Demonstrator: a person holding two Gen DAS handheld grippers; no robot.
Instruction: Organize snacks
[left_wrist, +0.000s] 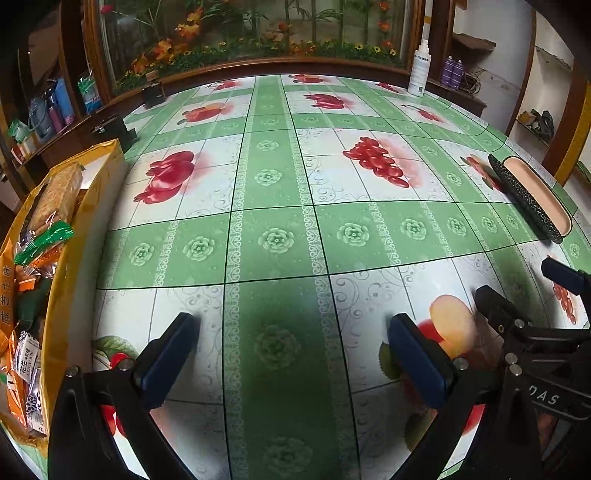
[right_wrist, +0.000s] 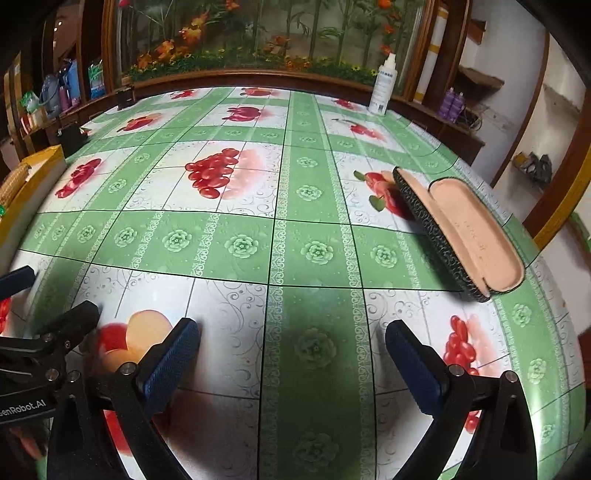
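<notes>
A yellow cardboard box (left_wrist: 79, 236) stands at the table's left edge in the left wrist view and holds several snack packets: a long brown cracker pack (left_wrist: 55, 195), a green-striped packet (left_wrist: 48, 240), and orange and white packets (left_wrist: 26, 362) lower down. My left gripper (left_wrist: 295, 332) hovers open over the tablecloth just right of the box, with nothing between its blue pads. My right gripper (right_wrist: 293, 332) is also open and empty, side by side with the left one. Only a corner of the box (right_wrist: 40, 162) shows in the right wrist view.
An open black glasses case (right_wrist: 461, 229) with a pink lining lies at the right of the green fruit-print tablecloth (right_wrist: 295, 184). A white spray bottle (right_wrist: 384, 88) stands at the far edge. Small dark boxes (left_wrist: 110, 129) sit behind the yellow box.
</notes>
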